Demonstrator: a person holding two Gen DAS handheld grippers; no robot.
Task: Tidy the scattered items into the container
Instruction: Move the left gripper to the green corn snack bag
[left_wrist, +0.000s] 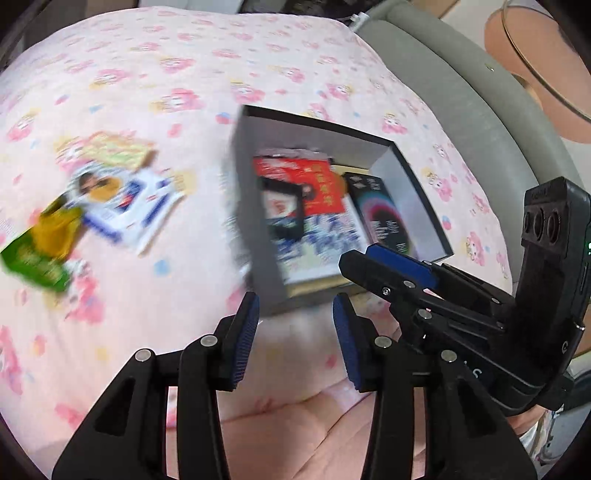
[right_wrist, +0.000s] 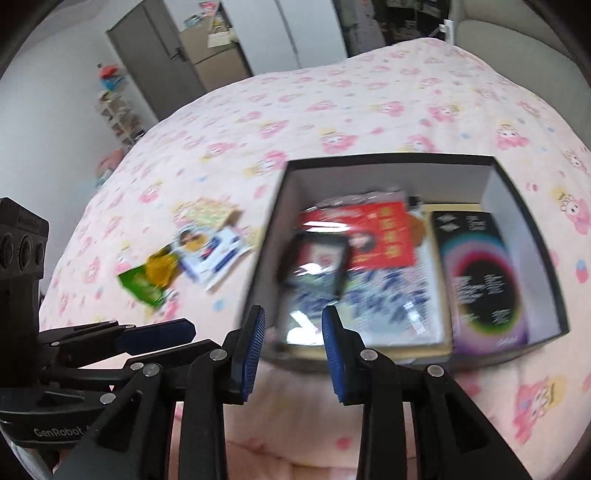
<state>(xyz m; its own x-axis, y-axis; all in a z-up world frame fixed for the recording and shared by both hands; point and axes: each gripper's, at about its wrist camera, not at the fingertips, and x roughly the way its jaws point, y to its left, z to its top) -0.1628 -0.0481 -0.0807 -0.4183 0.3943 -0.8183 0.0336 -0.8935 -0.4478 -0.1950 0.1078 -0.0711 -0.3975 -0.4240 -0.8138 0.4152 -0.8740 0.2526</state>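
A grey box with a black rim (left_wrist: 255, 206) (right_wrist: 388, 177) sits open on the pink flowered bed. Inside it lie a red packet (left_wrist: 314, 184) (right_wrist: 380, 232), a black-framed item (right_wrist: 317, 262), a blue-and-white packet and a black carton with a coloured ring (left_wrist: 384, 214) (right_wrist: 480, 280). To the box's left on the bed lie a green packet (left_wrist: 33, 262) (right_wrist: 142, 284), a blue-and-white packet (left_wrist: 129, 206) (right_wrist: 210, 254) and a yellow-green patterned packet (left_wrist: 114, 147) (right_wrist: 207, 212). My left gripper (left_wrist: 295, 339) (right_wrist: 184, 339) is open and holds nothing, just before the box's near wall. My right gripper (right_wrist: 293, 350) (left_wrist: 373, 264) is open and holds nothing at the box's near edge.
A grey padded bed frame (left_wrist: 461, 92) curves along the right side, with a round wooden table (left_wrist: 535, 74) beyond it. Past the bed's far end are a grey door (right_wrist: 147, 48) and a cluttered shelf (right_wrist: 118, 110). Both views are blurred.
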